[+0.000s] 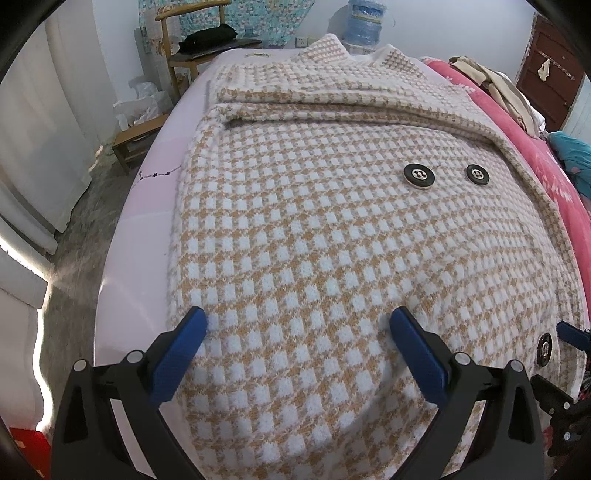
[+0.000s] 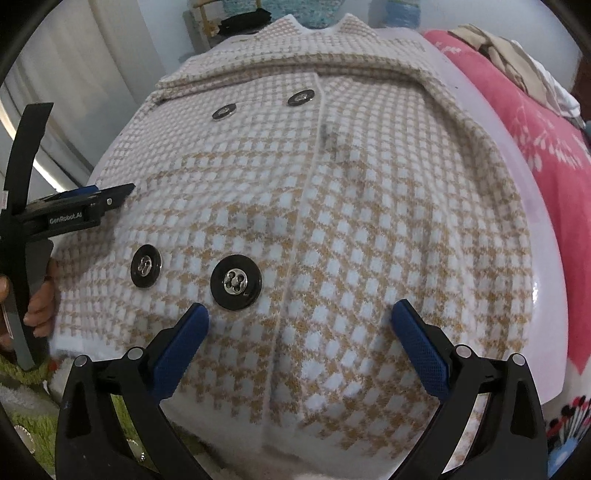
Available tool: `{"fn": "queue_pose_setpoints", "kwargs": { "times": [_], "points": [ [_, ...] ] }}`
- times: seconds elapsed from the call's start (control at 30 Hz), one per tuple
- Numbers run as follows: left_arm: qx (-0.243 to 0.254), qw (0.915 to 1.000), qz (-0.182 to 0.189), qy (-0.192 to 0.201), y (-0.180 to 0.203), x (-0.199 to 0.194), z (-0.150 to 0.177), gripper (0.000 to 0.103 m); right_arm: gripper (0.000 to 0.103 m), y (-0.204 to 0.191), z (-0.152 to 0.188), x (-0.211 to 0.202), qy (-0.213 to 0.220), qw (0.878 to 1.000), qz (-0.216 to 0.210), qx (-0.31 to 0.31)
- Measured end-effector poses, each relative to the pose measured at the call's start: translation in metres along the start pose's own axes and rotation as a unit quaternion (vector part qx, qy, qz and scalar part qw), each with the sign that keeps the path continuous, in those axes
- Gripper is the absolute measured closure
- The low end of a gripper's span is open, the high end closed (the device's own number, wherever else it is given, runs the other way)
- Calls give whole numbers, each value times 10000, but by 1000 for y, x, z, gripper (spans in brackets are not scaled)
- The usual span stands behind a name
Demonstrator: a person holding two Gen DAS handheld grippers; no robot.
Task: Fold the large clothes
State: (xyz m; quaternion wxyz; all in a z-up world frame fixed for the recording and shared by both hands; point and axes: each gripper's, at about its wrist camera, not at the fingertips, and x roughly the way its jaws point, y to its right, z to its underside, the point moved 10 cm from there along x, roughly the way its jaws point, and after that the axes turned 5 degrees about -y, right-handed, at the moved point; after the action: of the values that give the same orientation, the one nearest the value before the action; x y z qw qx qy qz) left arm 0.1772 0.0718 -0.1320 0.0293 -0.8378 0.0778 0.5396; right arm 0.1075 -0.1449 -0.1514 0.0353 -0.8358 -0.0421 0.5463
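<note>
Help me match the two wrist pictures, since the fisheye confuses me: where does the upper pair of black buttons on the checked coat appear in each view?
Left wrist view: the upper pair of black buttons sits right of centre, above the open left claw.
Right wrist view: the same pair lies in the upper middle, left of the coat's front edge, far above the open right claw.
Shared landmark: the coat's pointed collar at the top.

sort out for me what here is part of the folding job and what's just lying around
Part of the job:
checked coat
left gripper, open
right gripper, open

Lying about:
pink blanket
beige clothes
water jug
wooden chair
</note>
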Motion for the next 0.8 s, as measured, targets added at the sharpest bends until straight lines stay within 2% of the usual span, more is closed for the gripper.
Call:
{"fn": "queue_pose_setpoints", "kwargs": {
  "times": [0.37, 0.57, 0.8],
  "points": [
    [42, 10000, 43, -3, 0, 0, 0, 5, 8, -9, 18, -3, 117, 9999, 24, 78],
    [111, 9997, 155, 138, 0, -5, 2, 5, 8, -10, 21, -5, 109, 9999, 13, 98],
    [178, 9975, 248, 632, -15, -45, 8, 6, 8, -9, 22, -5, 102, 9999, 5, 102]
  ]
}}
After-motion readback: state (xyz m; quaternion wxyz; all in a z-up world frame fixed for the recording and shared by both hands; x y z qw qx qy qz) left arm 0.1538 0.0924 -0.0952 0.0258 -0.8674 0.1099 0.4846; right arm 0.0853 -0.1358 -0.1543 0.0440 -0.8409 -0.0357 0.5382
